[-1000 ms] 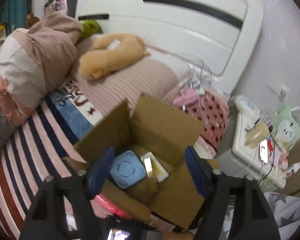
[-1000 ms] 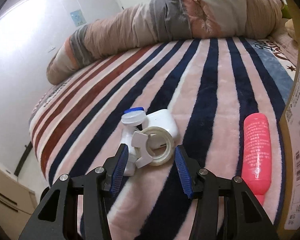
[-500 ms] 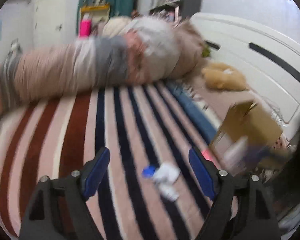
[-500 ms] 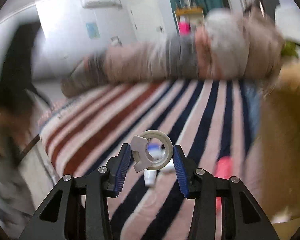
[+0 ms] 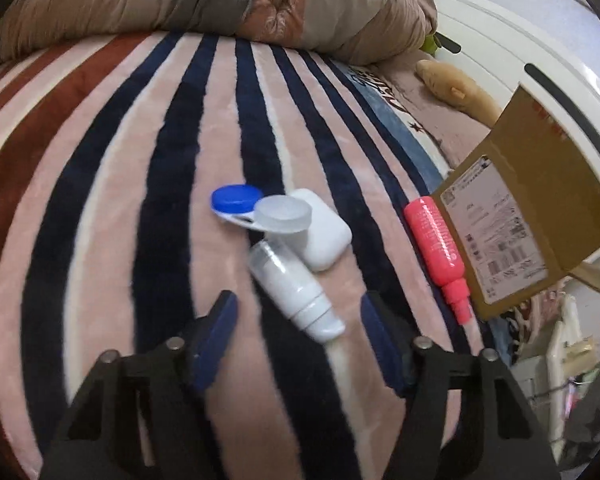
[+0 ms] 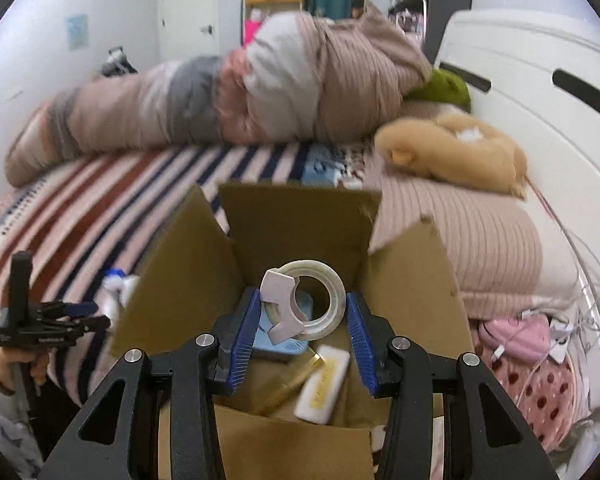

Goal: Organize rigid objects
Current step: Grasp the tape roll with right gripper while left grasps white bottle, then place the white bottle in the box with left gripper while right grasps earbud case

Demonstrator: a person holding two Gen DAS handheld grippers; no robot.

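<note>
Right tongs (image 6: pixel 302 316) clamp tape roll (image 6: pixel 314 300); left tongs (image 5: pixel 298 332) wide

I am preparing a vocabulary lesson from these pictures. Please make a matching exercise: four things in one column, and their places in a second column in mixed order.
Things:
1. tape roll
2. pink bottle
3. blue cap
4. light blue box

Places:
A. on the blanket, against the outside of the cardboard box
B. between the right gripper's fingers
C. lying inside the cardboard box
D. on the blanket, beside the white case

Pairs: 1-B, 2-A, 3-D, 4-C
</note>
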